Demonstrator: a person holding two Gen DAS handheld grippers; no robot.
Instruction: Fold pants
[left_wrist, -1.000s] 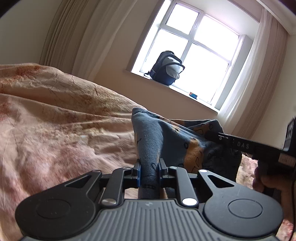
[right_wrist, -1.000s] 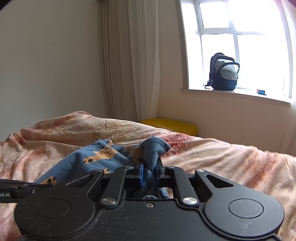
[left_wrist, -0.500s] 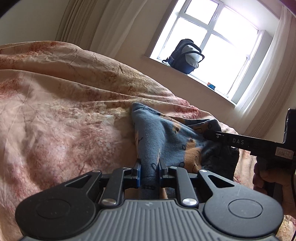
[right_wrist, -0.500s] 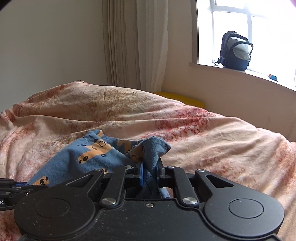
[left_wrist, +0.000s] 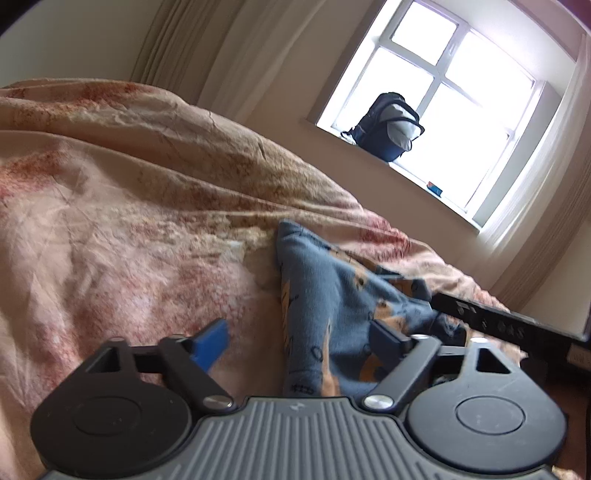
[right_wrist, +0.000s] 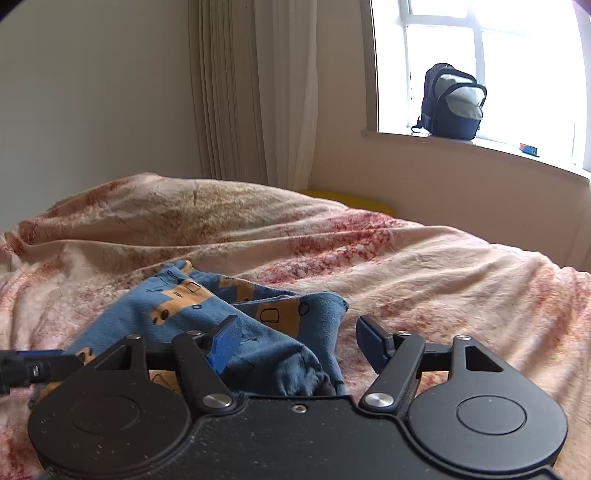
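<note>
The pants (right_wrist: 207, 317) are small, soft knit, dusty blue w/ an orange vehicle print outlined in black, plus little black line doodles. They lie bunched on the bedspread (right_wrist: 424, 266), a rumpled peach cover w/ red blotches, roughly mid-bed, w/ a peaked corner sticking up on the side toward the window (right_wrist: 491, 66). In the left wrist view the pants (left_wrist: 325, 295) rise as a blue ridge straight ahead of the tool, cuff end nearest the camera.

Left gripper (left_wrist: 299, 332): jaws have just been opening and now stand wide; pants fabric sits btwn them but the blue pads (left_wrist: 212, 343) aren't pressing it, so nothing held. Right gripper (right_wrist: 295, 339): same, jaws have just been opening, spread wide, loose cloth slumped btwn them and against the left-hand pad (right_wrist: 223, 343), no grip on it.

Each tool's black bar pokes into the other's view, just beside the pants; the right one (left_wrist: 495, 321) carries pale lettering, blurred, maybe "DAS", can't be sure.

On the sill of that window: a dark navy backpack (right_wrist: 452, 103) w/ grey front, and a small blue item (right_wrist: 529, 149) further along. Cream curtains (right_wrist: 255, 92) hang left of the window, a yellow thing (right_wrist: 351, 199) peeks behind the bed below it
</note>
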